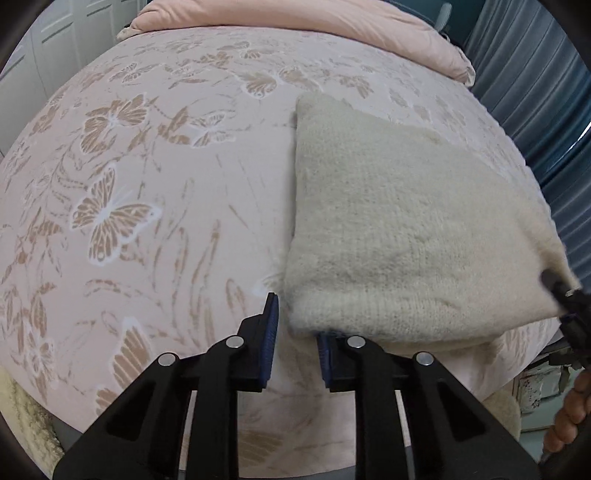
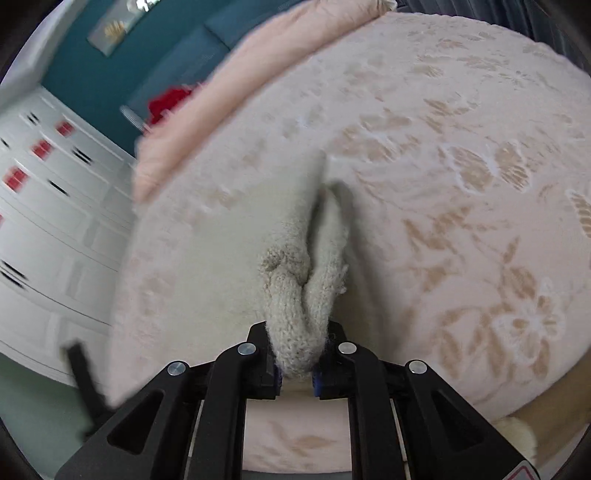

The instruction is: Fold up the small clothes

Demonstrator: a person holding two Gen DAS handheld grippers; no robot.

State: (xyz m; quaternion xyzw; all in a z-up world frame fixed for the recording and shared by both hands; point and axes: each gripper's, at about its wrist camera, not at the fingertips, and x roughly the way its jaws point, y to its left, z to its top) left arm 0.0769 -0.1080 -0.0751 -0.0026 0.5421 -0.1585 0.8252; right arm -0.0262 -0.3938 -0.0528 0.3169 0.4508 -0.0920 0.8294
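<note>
A cream knitted garment (image 1: 399,240) lies folded on the pink butterfly-patterned bedspread (image 1: 147,184), right of centre in the left wrist view. My left gripper (image 1: 295,332) is open, its right finger under the garment's near left corner and its left finger beside it. My right gripper (image 2: 295,365) is shut on a bunched corner of the same knit (image 2: 295,295) and lifts it; its black tip shows at the garment's right corner in the left wrist view (image 1: 554,284).
A pink duvet (image 1: 295,18) is rolled along the far edge of the bed. Blue curtains (image 1: 535,92) hang on the right. White cupboards (image 2: 55,221) stand beyond the bed's left side in the right wrist view.
</note>
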